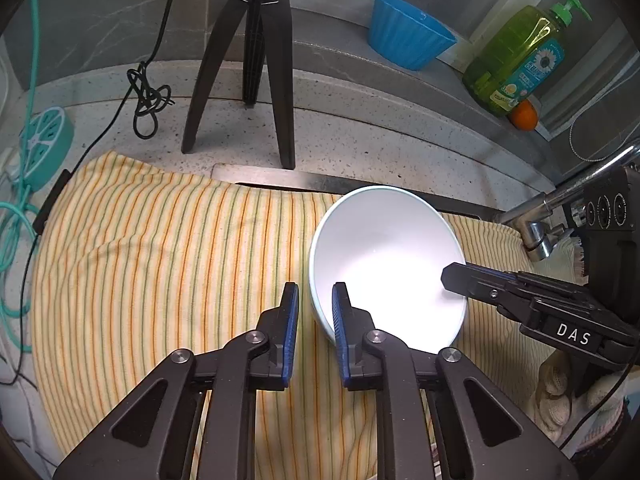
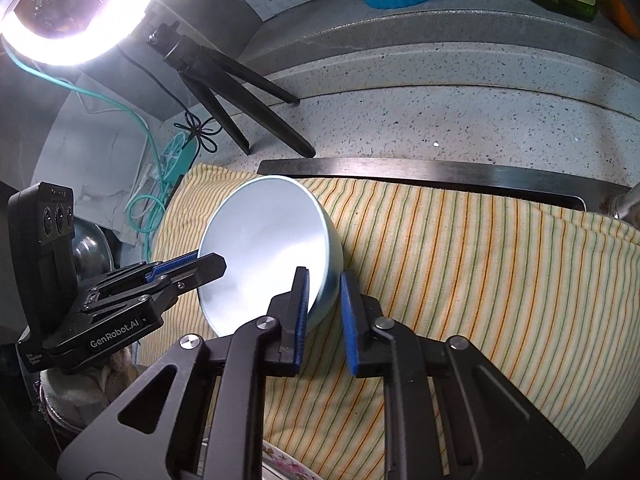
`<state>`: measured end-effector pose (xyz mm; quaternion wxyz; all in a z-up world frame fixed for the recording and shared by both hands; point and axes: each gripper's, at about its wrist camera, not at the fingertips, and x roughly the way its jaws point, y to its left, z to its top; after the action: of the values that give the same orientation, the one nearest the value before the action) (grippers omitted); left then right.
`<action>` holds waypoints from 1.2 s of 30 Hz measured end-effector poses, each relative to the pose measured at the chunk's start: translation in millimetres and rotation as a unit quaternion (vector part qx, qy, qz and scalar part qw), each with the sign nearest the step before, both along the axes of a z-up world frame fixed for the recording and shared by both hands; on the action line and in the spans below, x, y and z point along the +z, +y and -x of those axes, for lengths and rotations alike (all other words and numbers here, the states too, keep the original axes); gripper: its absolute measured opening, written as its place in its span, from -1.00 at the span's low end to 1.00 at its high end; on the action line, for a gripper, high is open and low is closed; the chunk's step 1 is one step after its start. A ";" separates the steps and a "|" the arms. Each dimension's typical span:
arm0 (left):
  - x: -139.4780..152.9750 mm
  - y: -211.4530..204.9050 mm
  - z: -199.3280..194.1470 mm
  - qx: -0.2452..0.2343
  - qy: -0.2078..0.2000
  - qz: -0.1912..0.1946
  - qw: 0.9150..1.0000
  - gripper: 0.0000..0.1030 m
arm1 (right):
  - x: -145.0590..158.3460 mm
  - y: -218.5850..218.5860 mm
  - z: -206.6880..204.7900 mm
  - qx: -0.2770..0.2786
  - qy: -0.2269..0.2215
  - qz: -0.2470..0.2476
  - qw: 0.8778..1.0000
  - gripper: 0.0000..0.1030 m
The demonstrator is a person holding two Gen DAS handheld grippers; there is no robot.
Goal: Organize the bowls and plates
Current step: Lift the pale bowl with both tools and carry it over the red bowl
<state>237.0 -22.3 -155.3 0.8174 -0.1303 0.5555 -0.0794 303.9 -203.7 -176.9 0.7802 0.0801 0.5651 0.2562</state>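
Note:
A pale blue bowl with a white inside (image 1: pixel 384 256) is held tilted above the yellow striped cloth (image 1: pixel 160 248). My left gripper (image 1: pixel 316 300) straddles its left rim, one finger inside and one outside, with a small gap showing. My right gripper (image 2: pixel 324 284) straddles the opposite rim of the bowl (image 2: pixel 272 248) in the same way. The right gripper also shows in the left wrist view (image 1: pixel 452 276), reaching into the bowl from the right. The left gripper also shows in the right wrist view (image 2: pixel 212 264). A plate edge with a flower print (image 2: pixel 280 464) peeks out at the bottom.
A black tripod (image 1: pixel 248 60) and a ring light (image 2: pixel 76 12) stand on the speckled counter. A blue ribbed bowl (image 1: pixel 408 32), green soap bottle (image 1: pixel 516 56) and an orange (image 1: pixel 524 114) sit on the back ledge. A faucet (image 1: pixel 560 208) is at right, teal cables and power strip (image 1: pixel 44 136) at left.

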 end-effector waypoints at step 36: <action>56.3 -27.9 83.3 -0.049 -0.070 0.031 0.996 -0.77 | 66.1 -38.5 90.4 -0.013 -0.047 -0.010 0.999 -0.74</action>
<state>153.7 -50.2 -99.0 0.8449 -0.1223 0.5000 -0.1453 213.5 -242.2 -110.8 0.8085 0.0833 0.5238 0.2550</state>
